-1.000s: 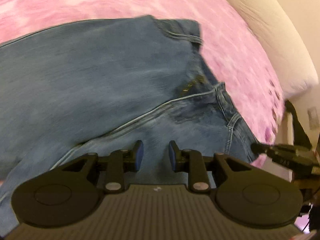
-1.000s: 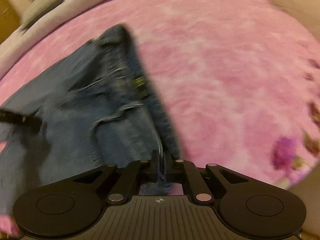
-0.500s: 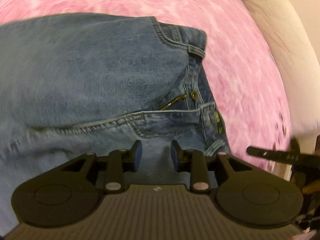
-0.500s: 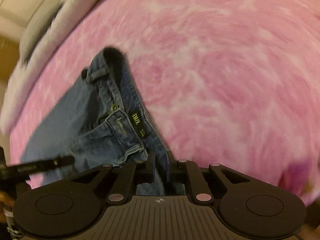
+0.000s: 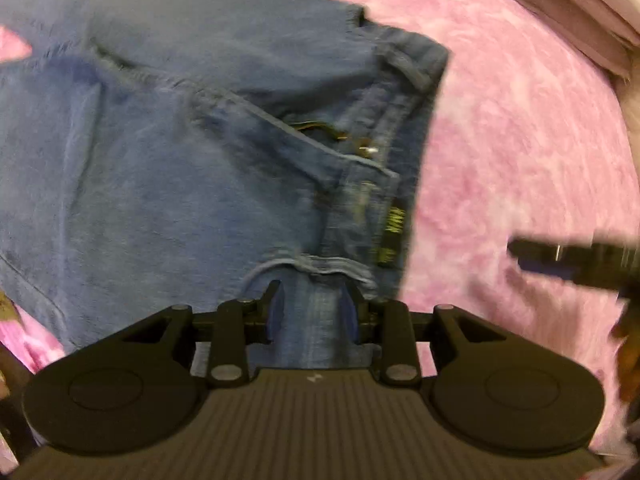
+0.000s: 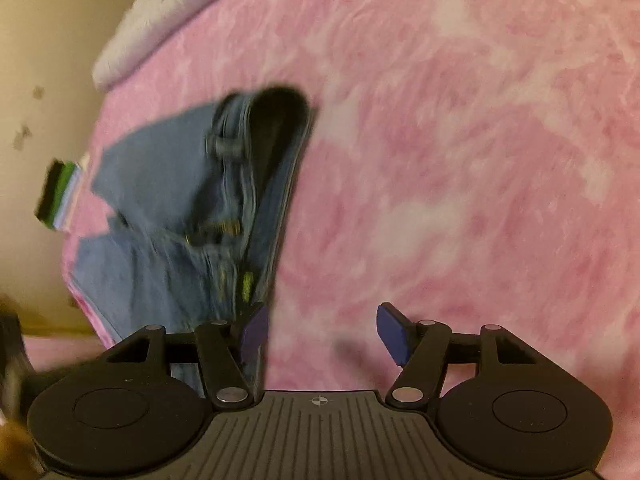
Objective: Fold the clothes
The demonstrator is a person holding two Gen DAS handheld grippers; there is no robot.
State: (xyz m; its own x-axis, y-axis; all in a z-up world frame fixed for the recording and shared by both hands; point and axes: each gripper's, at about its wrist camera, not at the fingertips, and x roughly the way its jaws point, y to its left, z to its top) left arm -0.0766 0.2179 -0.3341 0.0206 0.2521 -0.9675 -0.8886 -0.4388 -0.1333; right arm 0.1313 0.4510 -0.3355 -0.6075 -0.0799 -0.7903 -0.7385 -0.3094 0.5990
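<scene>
A pair of blue jeans [image 5: 180,168] lies on a pink blanket [image 5: 520,140], waistband to the right with the fly zip showing. My left gripper [image 5: 312,308] is open, its fingers straddling the near waistband edge of the jeans. In the right wrist view the jeans [image 6: 180,220] lie to the left, waistband opening dark. My right gripper [image 6: 320,332] is wide open and empty over the blanket [image 6: 460,160], its left fingertip just beside the jeans' edge. The right gripper also shows in the left wrist view [image 5: 576,260] at the right.
A pale pillow [image 5: 580,12] lies at the blanket's far right edge. A grey-white pillow [image 6: 160,28] and a cream wall [image 6: 44,80] stand left in the right wrist view. A green-striped object [image 6: 60,192] sits by the jeans' far end.
My right gripper has let go of the jeans' waistband and opened wide. My left gripper has moved right toward the waistband edge, still open.
</scene>
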